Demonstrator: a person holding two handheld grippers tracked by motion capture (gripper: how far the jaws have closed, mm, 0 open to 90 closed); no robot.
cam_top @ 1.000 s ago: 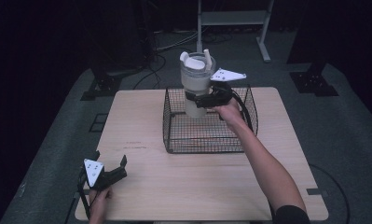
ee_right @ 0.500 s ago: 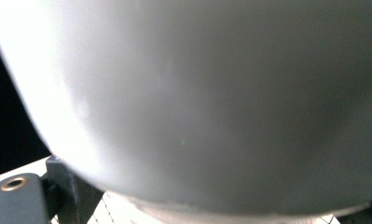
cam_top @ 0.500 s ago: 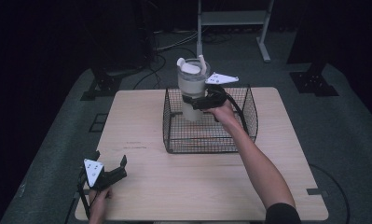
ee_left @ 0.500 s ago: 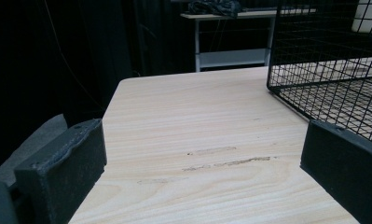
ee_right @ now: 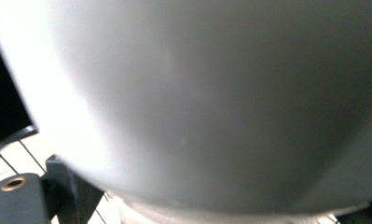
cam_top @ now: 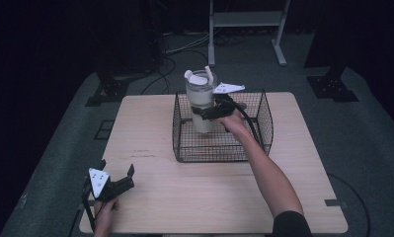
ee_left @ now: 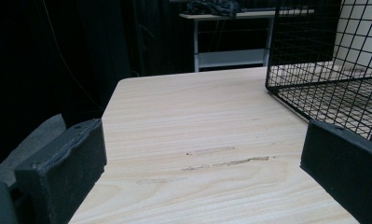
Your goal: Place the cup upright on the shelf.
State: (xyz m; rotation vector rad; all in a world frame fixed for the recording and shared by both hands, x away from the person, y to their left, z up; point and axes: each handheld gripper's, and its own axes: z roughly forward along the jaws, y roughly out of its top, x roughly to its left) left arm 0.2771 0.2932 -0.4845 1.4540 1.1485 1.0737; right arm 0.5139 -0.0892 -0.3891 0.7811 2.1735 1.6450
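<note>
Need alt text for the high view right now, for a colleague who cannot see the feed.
The right gripper is clamped on a white tumbler, upright over the black wire basket on the far half of a light wooden table. The left gripper rests open near the table's near left corner.

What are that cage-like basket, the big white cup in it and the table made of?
The basket looks like thin black metal wire, welded into an open grid, probably coated. The cup held by the right claw seems to be plastic or painted metal: smooth, off-white, softly glossy, with a paler lid; I can't tell which. The table looks like pale wood or wood-look laminate, with visible grain lines.
</note>
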